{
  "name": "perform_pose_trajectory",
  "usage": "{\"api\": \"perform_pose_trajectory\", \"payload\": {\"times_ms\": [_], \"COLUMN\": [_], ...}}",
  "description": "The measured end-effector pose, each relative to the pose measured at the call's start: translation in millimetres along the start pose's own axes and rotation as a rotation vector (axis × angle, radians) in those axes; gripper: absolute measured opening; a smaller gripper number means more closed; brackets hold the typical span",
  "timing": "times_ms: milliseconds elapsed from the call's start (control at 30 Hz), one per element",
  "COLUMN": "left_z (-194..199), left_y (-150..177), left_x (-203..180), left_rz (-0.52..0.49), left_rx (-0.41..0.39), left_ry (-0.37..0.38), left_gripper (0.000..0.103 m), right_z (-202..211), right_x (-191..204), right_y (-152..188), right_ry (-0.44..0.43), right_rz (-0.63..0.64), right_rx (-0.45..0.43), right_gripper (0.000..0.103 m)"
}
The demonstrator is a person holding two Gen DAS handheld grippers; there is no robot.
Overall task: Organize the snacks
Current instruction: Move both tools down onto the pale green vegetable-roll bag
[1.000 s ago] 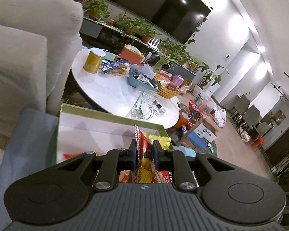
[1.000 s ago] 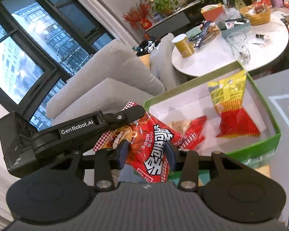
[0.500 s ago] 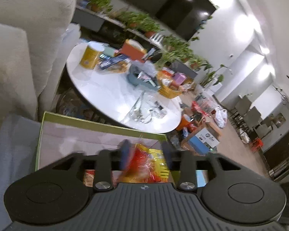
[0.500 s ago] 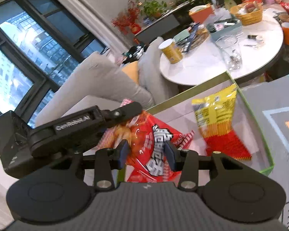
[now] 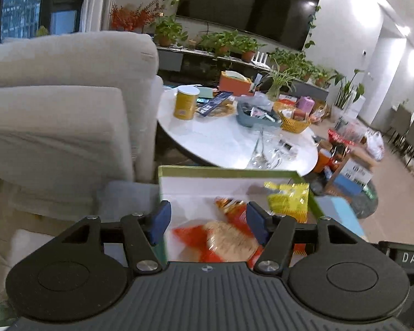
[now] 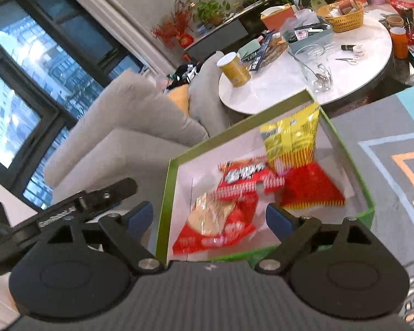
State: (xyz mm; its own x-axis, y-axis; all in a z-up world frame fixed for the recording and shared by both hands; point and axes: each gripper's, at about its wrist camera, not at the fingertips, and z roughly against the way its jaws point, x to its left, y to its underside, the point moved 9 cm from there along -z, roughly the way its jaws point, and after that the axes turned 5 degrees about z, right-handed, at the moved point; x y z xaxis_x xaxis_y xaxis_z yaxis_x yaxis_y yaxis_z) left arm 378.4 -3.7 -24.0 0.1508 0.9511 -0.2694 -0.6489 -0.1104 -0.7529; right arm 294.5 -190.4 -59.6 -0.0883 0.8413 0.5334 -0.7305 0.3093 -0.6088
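A green-rimmed box (image 6: 162,201) with a white inside holds snack bags: a yellow and red bag (image 6: 292,140), a red bag with white letters (image 6: 243,178) and a red bag with a clear window (image 6: 215,220). My right gripper (image 6: 208,219) is open and empty just above the box's near side. My left gripper (image 5: 205,222) is open and empty over the same box (image 5: 226,171), where the red bags (image 5: 229,237) and the yellow bag (image 5: 288,197) lie. The left gripper's body (image 6: 69,209) shows at the left of the right wrist view.
A round white table (image 5: 220,140) beyond the box carries a yellow can (image 5: 185,102), a glass (image 6: 314,66), a yellow basket (image 6: 342,13) and a grey tray. A grey sofa (image 5: 63,104) stands to the left. A patterned rug (image 6: 394,171) lies to the right.
Both grippers opened. The left let go of the yellow and red bag, the right let go of the red bag; both bags now lie in the box. Both grippers pulled back.
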Motion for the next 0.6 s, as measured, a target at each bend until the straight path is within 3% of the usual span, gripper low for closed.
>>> {"api": "perform_pose_trajectory", "payload": {"times_ms": [200, 400, 600], "left_z": [45, 81, 103], "left_y": [27, 90, 145], "left_x": [37, 84, 110], "left_rz": [-0.014, 0.042, 0.088], "left_rx": [-0.011, 0.042, 0.07], "left_ry": [-0.103, -0.163, -0.188], "left_gripper": [0.059, 0.059, 0.059], "right_z": [12, 15, -6], "right_x": [32, 52, 61], "right_y": [33, 76, 116], "right_ry": [-0.066, -0.111, -0.169], "right_rz": [0.047, 0.018, -0.054], "right_rx": [0.062, 0.15, 0.306], "right_gripper": [0.091, 0.091, 0.089]}}
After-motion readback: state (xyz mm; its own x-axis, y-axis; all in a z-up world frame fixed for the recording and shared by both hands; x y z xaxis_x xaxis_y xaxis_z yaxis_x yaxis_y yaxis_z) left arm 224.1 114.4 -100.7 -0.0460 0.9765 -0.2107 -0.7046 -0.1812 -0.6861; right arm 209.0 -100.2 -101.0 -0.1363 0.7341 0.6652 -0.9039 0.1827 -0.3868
